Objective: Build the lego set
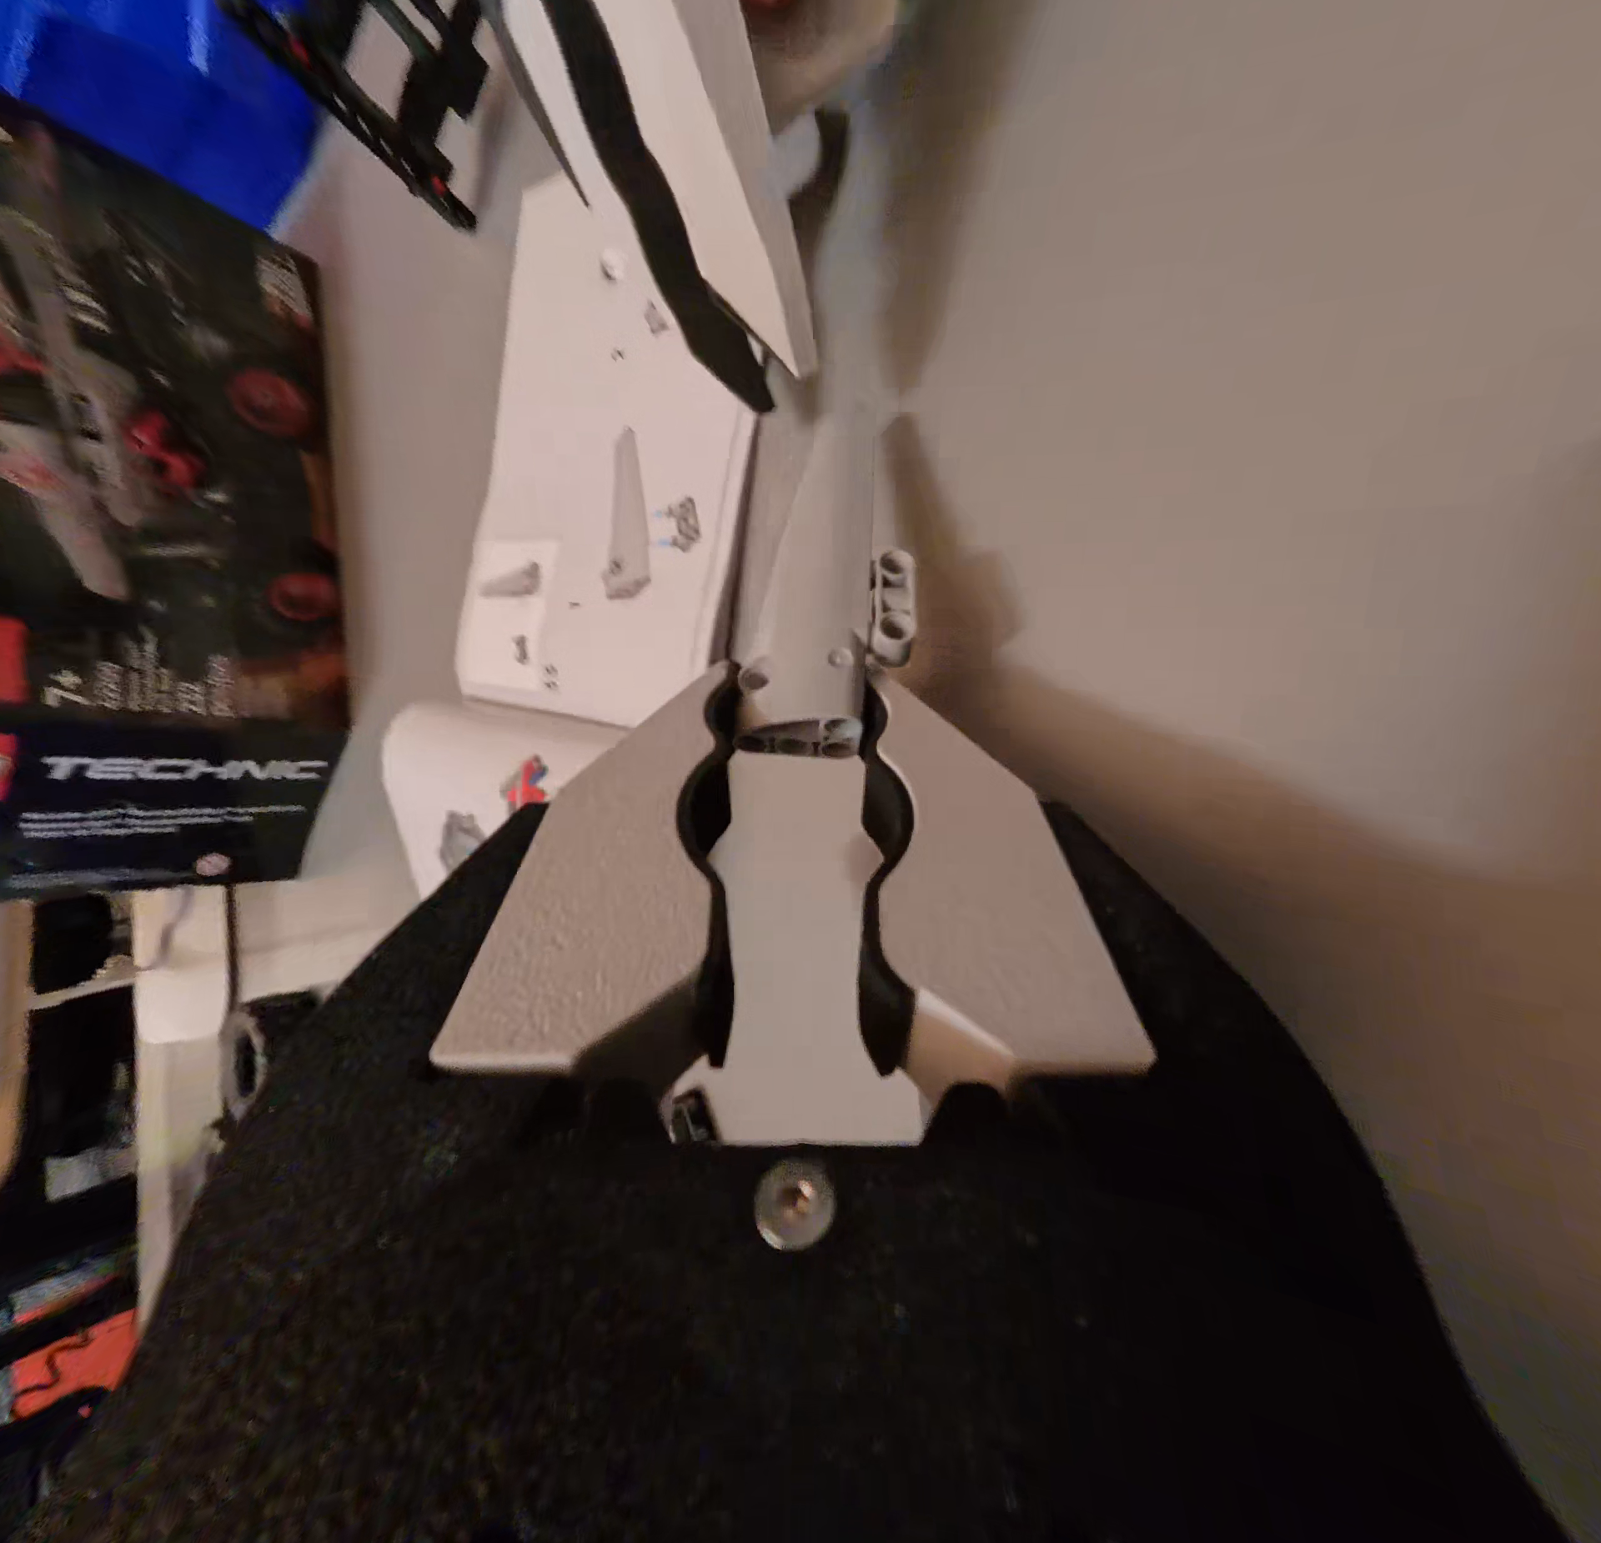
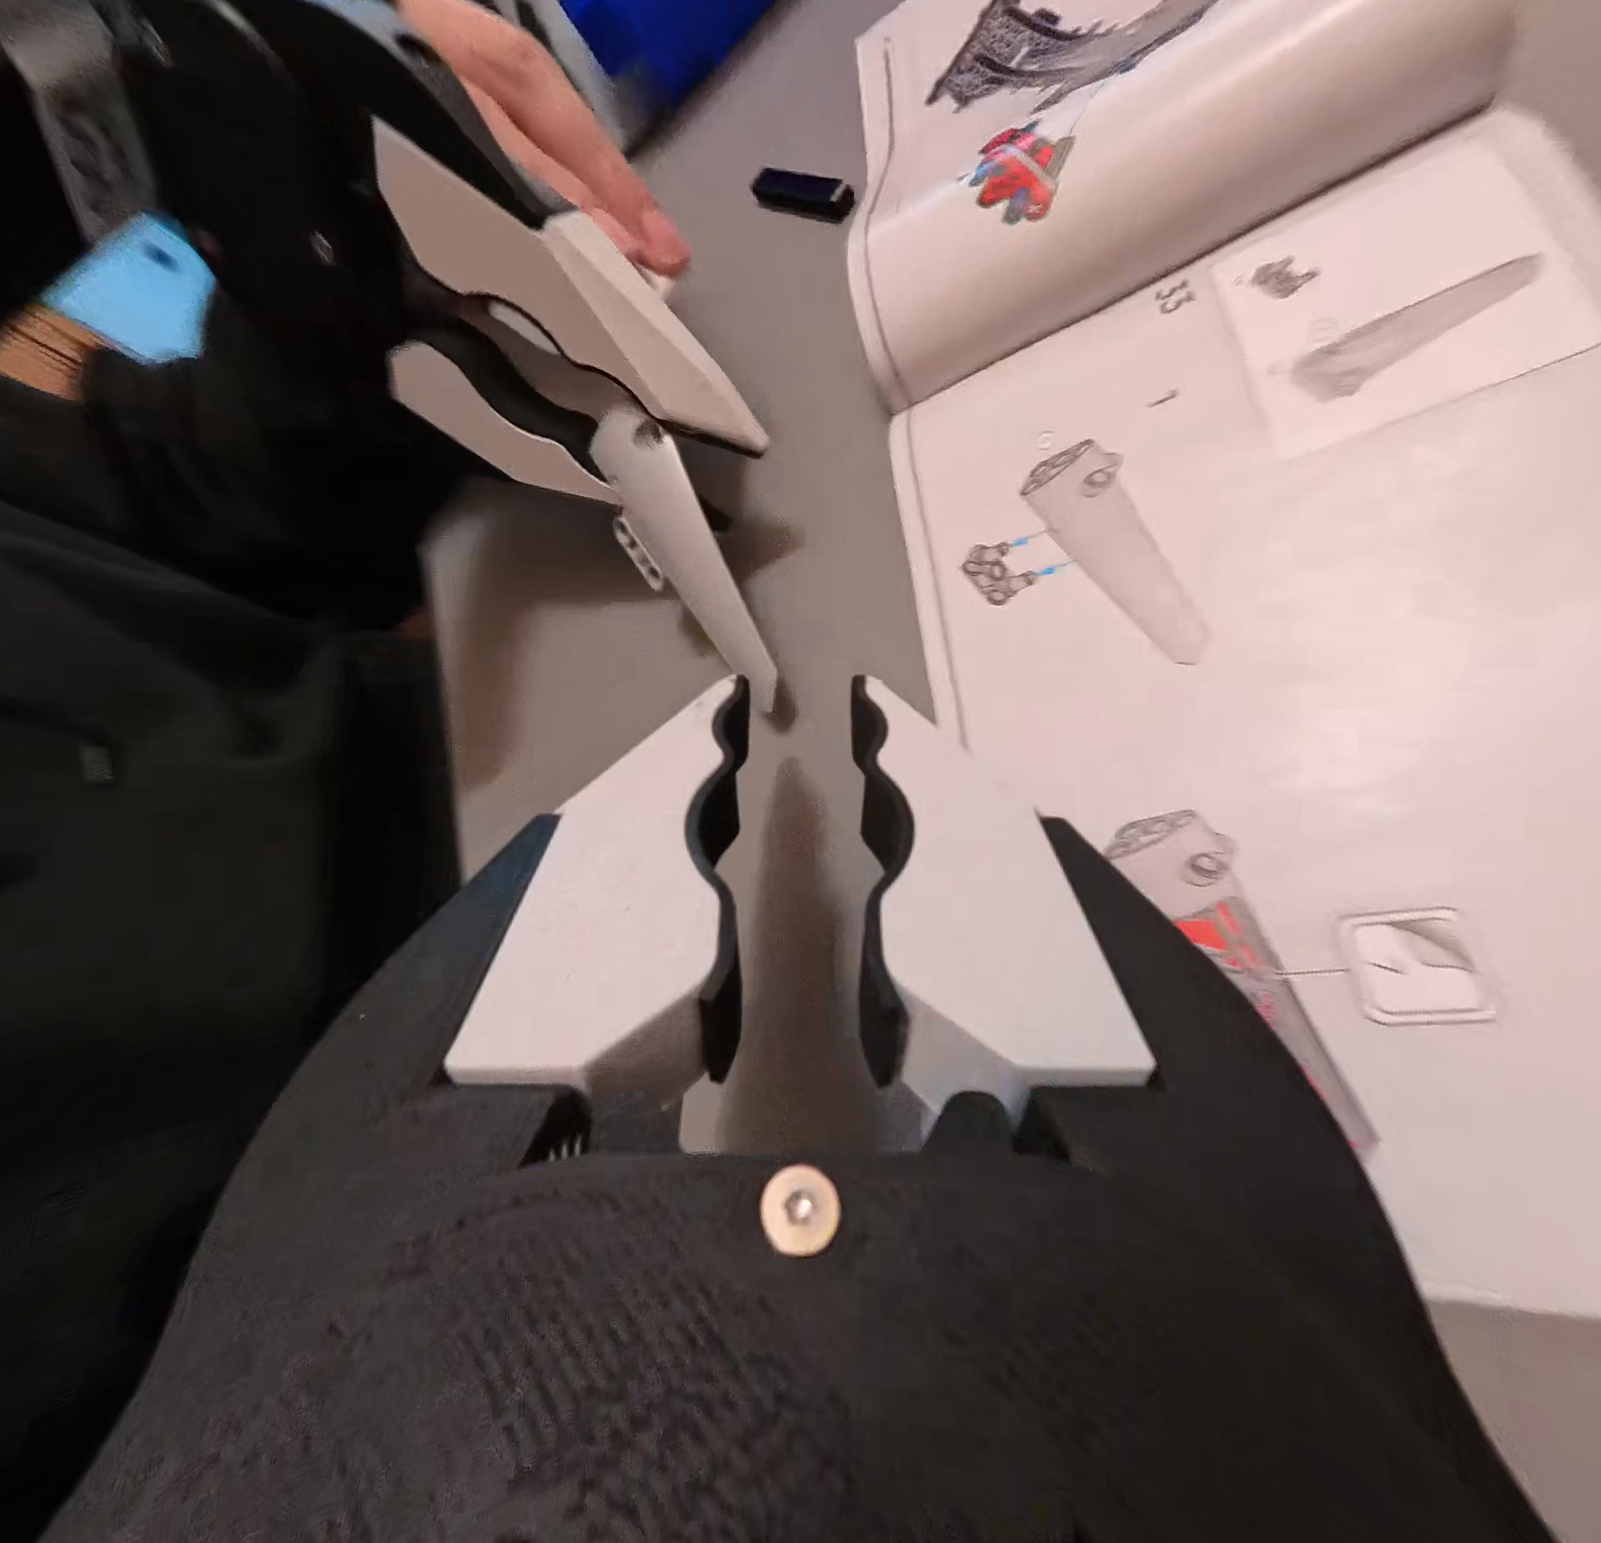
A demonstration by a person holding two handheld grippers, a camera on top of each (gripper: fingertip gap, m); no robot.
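My left gripper (image 1: 801,696) is shut on the wide end of a long, tapered light grey Lego panel (image 1: 823,566). A small grey connector piece (image 1: 892,609) sits on the panel's right side, just past my fingertips. The panel's narrow tip points at my right gripper (image 1: 780,384), seen at the top. In the right wrist view my right gripper (image 2: 797,696) is open, and the panel (image 2: 684,549) ends just inside its left fingertip. The left gripper (image 2: 693,462) holds the panel from the upper left, with the connector (image 2: 637,553) on its underside.
An open instruction booklet (image 2: 1213,635) lies on the grey table (image 2: 563,635), also visible in the left wrist view (image 1: 589,462). A black Lego box (image 1: 156,505), a blue bin (image 1: 130,46) and a black Lego frame (image 1: 372,72) stand left. A small dark piece (image 2: 801,191) lies by the booklet. My right fingertips sit around 7 cm from my left ones. The small dark piece (image 2: 801,191) is about 12 cm from my left fingertips and 20 cm from my right.
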